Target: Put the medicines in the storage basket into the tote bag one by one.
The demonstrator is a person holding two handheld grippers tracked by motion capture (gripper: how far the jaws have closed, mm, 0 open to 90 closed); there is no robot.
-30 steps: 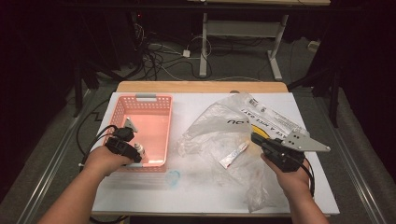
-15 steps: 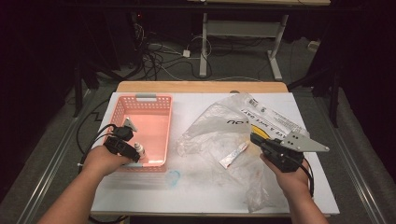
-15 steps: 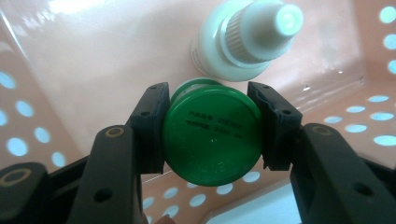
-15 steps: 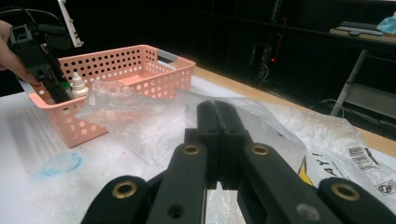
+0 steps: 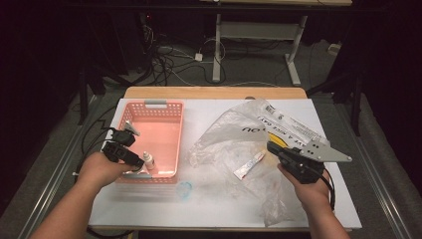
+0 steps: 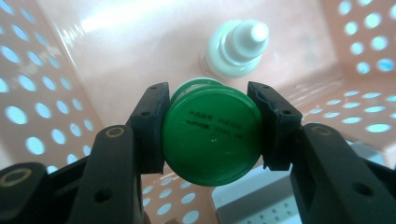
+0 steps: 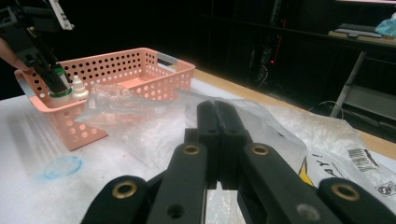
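My left gripper [image 6: 208, 95] is shut on a green-capped bottle [image 6: 212, 133], its pads pressing both sides of the cap. It holds the bottle in the near end of the pink basket [image 5: 164, 107], beside a white dropper bottle [image 6: 238, 46] that stands on the basket floor. The high view shows that gripper [image 5: 135, 160] at the basket's near left corner, next to the dropper bottle [image 5: 148, 160]. My right gripper [image 7: 217, 109] is shut with nothing in it. It hovers low over the crumpled clear plastic bag [image 5: 234, 134] at the right [image 5: 272, 146].
A small white and red tube [image 5: 249, 166] lies on the bag. A blue ring mark [image 5: 184, 189] sits on the white table cover in front of the basket. Printed packaging [image 5: 288, 124] lies at the back right. Cables and table legs stand beyond the far edge.
My left gripper has risen a little with the green-capped bottle still in its jaws. The right gripper has kept still.
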